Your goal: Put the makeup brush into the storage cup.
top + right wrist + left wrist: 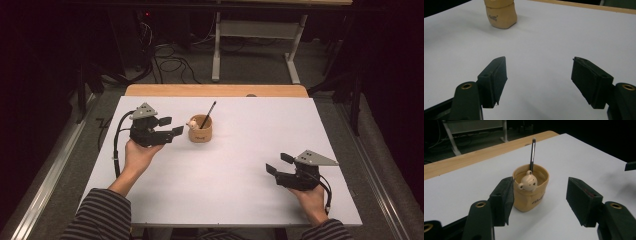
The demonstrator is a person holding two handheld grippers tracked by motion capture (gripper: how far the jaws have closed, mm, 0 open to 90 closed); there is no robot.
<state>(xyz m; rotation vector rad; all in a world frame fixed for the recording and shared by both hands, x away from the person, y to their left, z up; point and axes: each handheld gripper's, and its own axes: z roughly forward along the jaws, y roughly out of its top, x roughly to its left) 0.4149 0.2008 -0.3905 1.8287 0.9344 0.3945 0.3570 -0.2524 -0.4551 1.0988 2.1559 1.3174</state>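
Surface: big white sheet [225, 190] laid over a wooden table [215, 90], dark room all around, cables and a metal desk frame on the floor past the far edge

Right gripper [278, 164]: nearest the person, low at the right side of the sheet, jaws spread wide with only bare white between them, so it's holding nothing; well apart from the cup

Left gripper [170, 126]: further in on the left, jaws also wide apart and aimed at the cup; from its own camera one pad [504, 200] sits just beside the cup's wall and the other pad stands off to the side

Cup [200, 130]: little tan holder with a bear figure [528, 183] poking over the rim, standing upright near the middle of the sheet

Pen [208, 114]: dark, standing in the cup and leaning against the far rim

Progress: looks like early days to me, the left tool is lined up on the cup but nothing is clamped yet, so the grab and whatever follows are all left to do

Hard to tell: whether that near pad is actually touching the cup or just close, maybe a sliver of gap; the print on the cup is too blurry to read; the right gripper view cuts the cup's top off
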